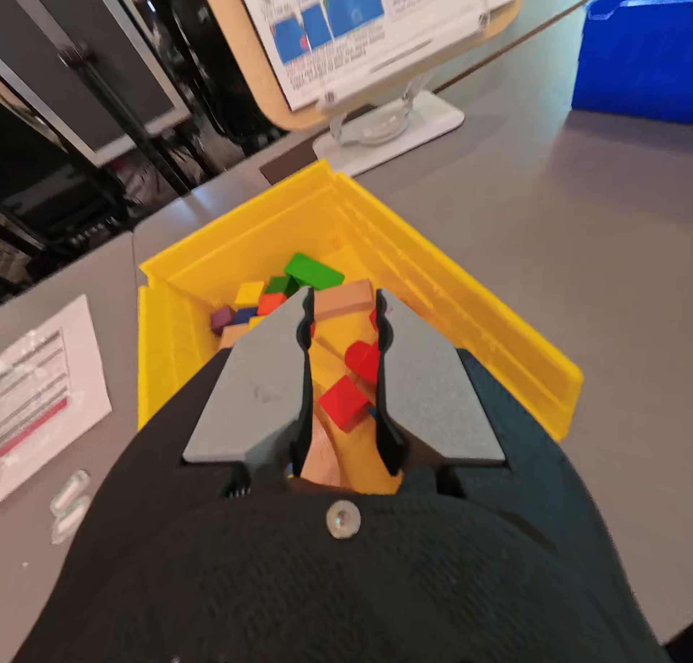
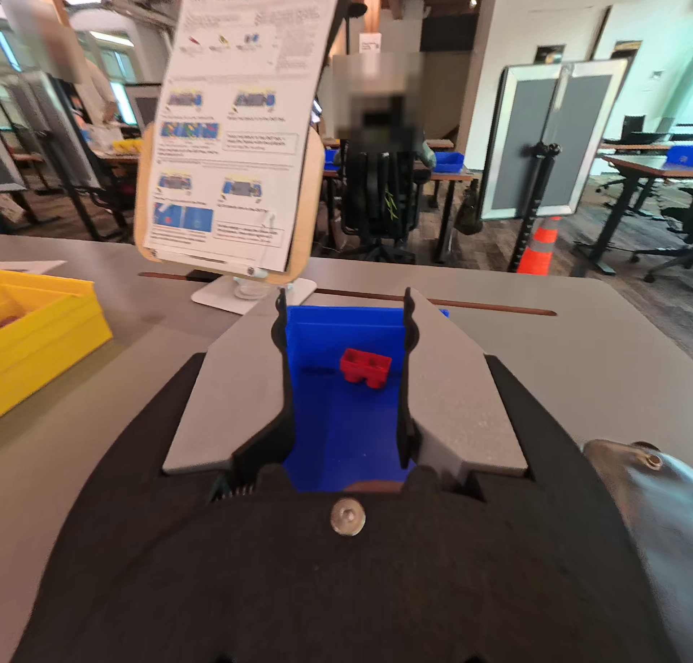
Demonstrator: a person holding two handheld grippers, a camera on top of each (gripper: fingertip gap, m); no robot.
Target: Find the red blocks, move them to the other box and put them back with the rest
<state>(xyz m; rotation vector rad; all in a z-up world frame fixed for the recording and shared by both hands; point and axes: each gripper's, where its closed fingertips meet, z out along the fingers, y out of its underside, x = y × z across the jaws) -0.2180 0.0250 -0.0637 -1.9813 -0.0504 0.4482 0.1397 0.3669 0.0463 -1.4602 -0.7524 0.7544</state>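
On the grey worktop point(image 2: 525, 364), a yellow plastic box point(image 1: 431, 300) of mixed wooden blocks lies under the open, empty left tool point(image 1: 343, 296), a red cube block point(image 1: 343, 401) between its fingers. Inside the blue plastic box point(image 2: 337, 439), a red studded brick point(image 2: 365, 367) lies ahead of the open, empty right tool point(image 2: 343, 296).

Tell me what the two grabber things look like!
Both match. The left gripper and right gripper each have a rough black plastic body with a silver screw in the middle. Two flat grey fingers taper toward the tips, lined inside with wavy black pads. No cables or sleeves show.
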